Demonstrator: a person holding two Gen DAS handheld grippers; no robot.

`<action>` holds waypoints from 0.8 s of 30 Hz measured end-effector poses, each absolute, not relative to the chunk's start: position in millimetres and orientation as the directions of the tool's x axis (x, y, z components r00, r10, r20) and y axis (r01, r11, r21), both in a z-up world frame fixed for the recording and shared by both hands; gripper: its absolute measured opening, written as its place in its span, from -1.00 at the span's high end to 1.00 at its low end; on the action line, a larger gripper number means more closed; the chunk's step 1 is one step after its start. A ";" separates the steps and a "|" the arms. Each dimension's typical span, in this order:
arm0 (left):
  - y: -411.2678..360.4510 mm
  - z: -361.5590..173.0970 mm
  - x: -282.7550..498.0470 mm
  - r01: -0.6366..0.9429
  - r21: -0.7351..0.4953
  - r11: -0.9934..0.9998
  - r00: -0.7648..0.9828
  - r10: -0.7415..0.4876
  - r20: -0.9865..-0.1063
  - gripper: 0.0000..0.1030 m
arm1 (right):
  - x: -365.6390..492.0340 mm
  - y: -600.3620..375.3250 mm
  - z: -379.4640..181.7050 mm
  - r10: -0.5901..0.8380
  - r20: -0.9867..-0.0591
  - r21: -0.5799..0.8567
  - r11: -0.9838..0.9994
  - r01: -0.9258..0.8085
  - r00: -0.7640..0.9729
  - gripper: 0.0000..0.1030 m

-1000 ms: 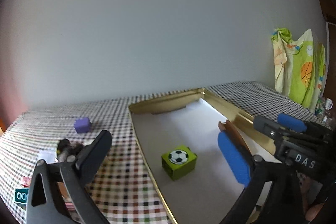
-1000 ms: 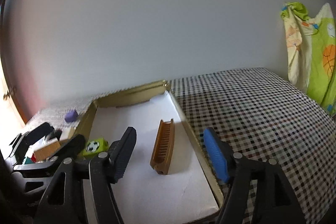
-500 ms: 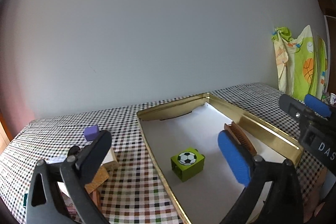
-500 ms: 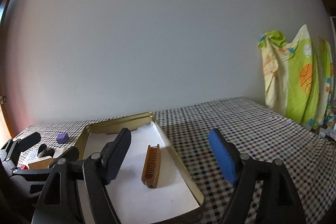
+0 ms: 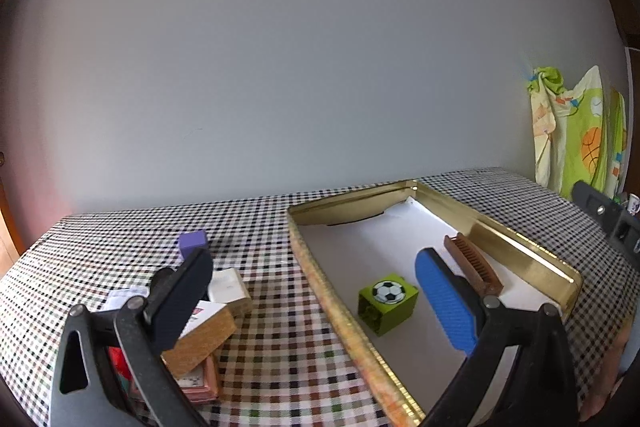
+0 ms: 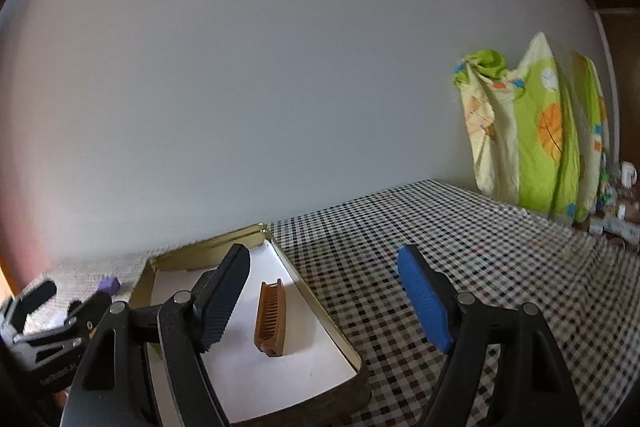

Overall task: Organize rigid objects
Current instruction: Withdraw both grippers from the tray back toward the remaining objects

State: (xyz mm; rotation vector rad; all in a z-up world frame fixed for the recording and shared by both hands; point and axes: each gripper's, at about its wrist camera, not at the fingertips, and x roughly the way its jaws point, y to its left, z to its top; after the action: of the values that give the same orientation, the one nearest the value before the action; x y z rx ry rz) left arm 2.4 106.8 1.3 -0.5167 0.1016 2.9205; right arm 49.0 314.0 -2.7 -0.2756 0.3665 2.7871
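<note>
Left wrist view, done: green football cube (image 5: pixel 387 303) and brown comb (image 5: pixel 474 268) lie in gold tray (image 5: pixel 516 246).
Left: purple cube (image 5: pixel 192 243), box pile (image 5: pixel 208 327) on table (image 5: pixel 280 327).
Jaws: left gripper (image 5: pixel 316 295), right gripper (image 6: pixel 324 295) both wide apart, empty.

One tray (image 5: pixel 520 251), one comb (image 5: pixel 474 269), one green cube (image 5: pixel 386 303), one purple cube (image 5: pixel 193 242).

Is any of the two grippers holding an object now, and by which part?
Nothing is held. The left gripper and the right gripper are both open, with empty space between the fingers.
</note>
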 end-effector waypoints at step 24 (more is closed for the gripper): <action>19.2 -1.7 12.4 -0.052 -0.026 -0.998 -0.919 0.058 -0.390 -0.99 | 33.4 237.7 -4.3 0.136 -0.257 0.258 -0.945 -0.203 -0.957 -0.53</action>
State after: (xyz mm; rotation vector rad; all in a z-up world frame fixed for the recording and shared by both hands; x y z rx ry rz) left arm 12.4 19.2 -1.7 -0.6148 -0.0232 3.0236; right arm 33.4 237.7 -4.3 -0.3534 0.4233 2.9167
